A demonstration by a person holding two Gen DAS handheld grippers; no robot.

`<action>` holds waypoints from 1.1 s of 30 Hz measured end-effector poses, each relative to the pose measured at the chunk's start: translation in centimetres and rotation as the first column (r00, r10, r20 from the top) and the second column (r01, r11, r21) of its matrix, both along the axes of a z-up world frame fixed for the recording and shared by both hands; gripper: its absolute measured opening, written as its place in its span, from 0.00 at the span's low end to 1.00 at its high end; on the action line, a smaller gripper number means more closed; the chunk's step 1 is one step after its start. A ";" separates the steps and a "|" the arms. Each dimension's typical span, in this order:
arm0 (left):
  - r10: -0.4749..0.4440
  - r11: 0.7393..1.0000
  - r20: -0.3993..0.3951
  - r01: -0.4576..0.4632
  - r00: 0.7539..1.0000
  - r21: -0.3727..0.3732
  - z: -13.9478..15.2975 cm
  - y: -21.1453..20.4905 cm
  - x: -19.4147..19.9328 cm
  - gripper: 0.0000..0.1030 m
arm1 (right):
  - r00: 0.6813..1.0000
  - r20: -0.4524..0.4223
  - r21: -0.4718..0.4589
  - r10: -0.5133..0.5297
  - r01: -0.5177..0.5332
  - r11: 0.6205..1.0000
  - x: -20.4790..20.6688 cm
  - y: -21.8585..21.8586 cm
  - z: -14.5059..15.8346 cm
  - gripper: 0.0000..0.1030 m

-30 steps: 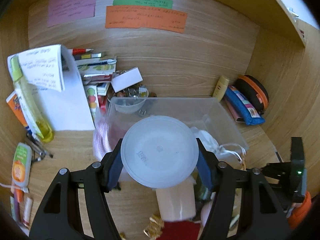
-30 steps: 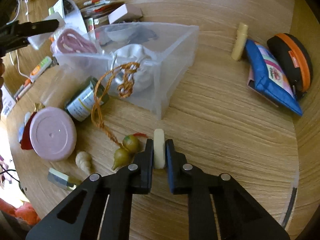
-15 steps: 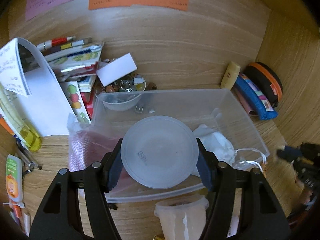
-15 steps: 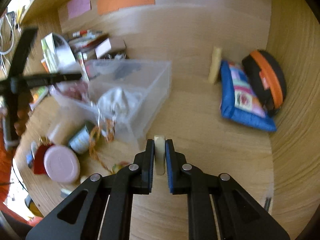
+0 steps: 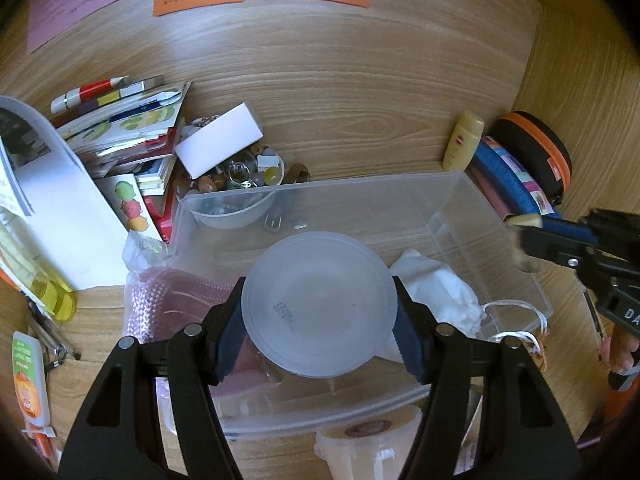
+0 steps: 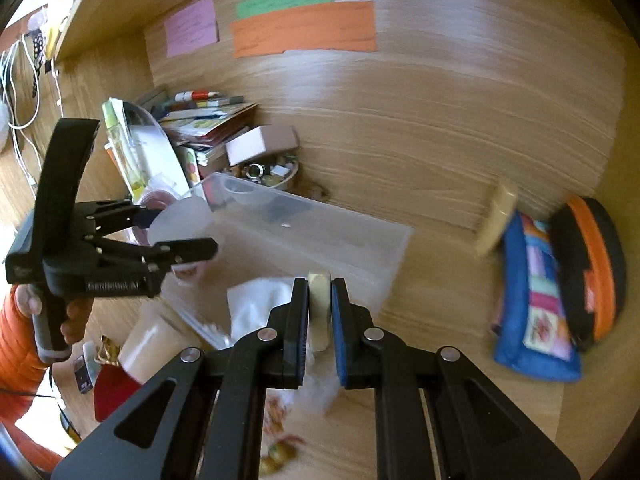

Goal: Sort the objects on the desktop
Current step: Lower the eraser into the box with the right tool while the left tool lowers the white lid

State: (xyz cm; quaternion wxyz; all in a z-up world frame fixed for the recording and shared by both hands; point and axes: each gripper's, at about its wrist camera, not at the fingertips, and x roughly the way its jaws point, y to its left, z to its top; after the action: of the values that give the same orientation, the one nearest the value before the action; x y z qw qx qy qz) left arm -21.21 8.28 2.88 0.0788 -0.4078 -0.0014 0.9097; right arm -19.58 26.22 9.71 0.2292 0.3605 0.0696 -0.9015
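My left gripper (image 5: 318, 306) is shut on a round translucent plastic lid (image 5: 318, 304) and holds it above the clear plastic bin (image 5: 400, 200). The bin holds a white cloth pouch (image 5: 436, 292) and a pink bubble-wrap bag (image 5: 176, 304). My right gripper (image 6: 320, 300) is shut on a small cream eraser-like block (image 6: 319, 304), held above the bin's right end (image 6: 384, 256). The right gripper also shows in the left wrist view (image 5: 532, 236); the left gripper shows in the right wrist view (image 6: 188, 236).
Books, pens and a white box (image 5: 220, 144) pile up at the back left beside a small bowl of trinkets (image 5: 248, 172). A cream tube (image 5: 462, 146), a blue pouch (image 6: 536, 304) and an orange-black case (image 6: 592, 264) lie at the right. A cup (image 5: 372, 440) stands before the bin.
Both grippers rose and moved forward over the bin. The right gripper lifted the cream block from the desk to above the bin's right end. The lid now hangs over the bin.
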 end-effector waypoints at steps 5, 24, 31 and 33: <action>-0.012 1.000 0.016 0.013 1.000 -0.011 -0.3 -0.1 -0.9 0.63 | 0.998 0.039 0.020 0.047 -0.048 0.999 -2.4 -2.3 -1.0 0.10; -0.065 0.992 0.070 0.072 0.995 -0.099 -2.4 1.5 -3.2 0.63 | 0.979 0.186 0.152 0.080 -0.109 0.982 -7.1 -5.6 -4.9 0.10; -0.074 0.992 0.074 0.081 0.995 -0.101 -2.6 1.6 -3.2 0.67 | 0.980 0.183 0.195 0.082 -0.118 0.974 -6.9 -6.0 -5.3 0.10; -0.076 0.991 0.075 0.084 0.994 -0.103 -2.6 1.7 -3.1 0.68 | 0.981 0.176 0.200 0.087 -0.122 0.972 -6.8 -6.1 -5.3 0.10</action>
State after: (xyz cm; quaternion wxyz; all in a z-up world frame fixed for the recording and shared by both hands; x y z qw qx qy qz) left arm -24.30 9.94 0.30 0.0933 -0.4433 0.0603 0.8895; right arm -26.35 20.11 4.44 0.2420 0.4525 0.1641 -0.8424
